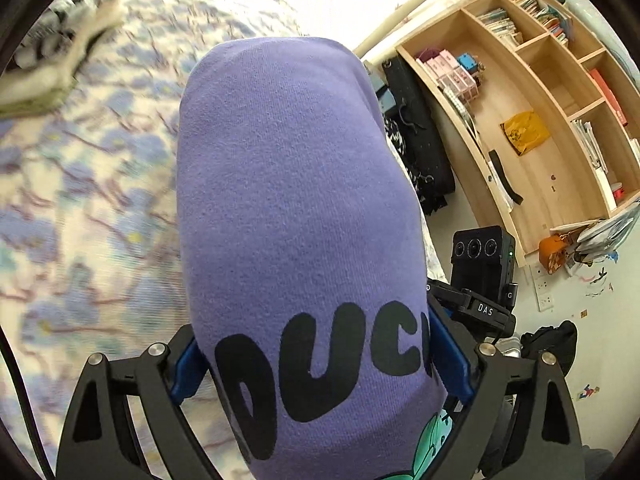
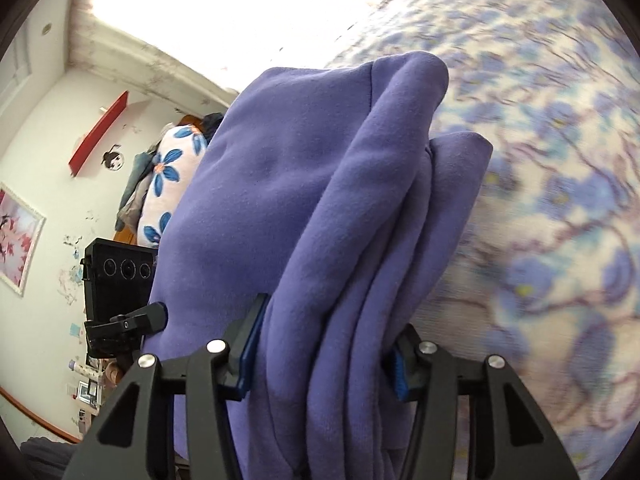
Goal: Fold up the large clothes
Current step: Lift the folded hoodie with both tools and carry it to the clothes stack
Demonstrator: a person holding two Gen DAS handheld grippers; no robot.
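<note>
A purple sweatshirt (image 1: 296,208) with black lettering and a teal print fills the middle of the left wrist view. My left gripper (image 1: 316,372) is shut on it, with fabric bulging between the blue pads. In the right wrist view the same sweatshirt (image 2: 320,208) hangs in several folded layers. My right gripper (image 2: 324,356) is shut on that bunch of layers. Both grippers hold the garment above the floral bedspread (image 1: 88,208), which also shows in the right wrist view (image 2: 560,208). The right gripper's camera block (image 1: 482,264) shows beside the sweatshirt.
A black-and-white garment (image 1: 60,52) lies on the bed at the far left. A wooden bookshelf (image 1: 532,120) with books and boxes stands to the right. A flowered pillow (image 2: 168,184) and a red wall shelf (image 2: 100,132) are at the left.
</note>
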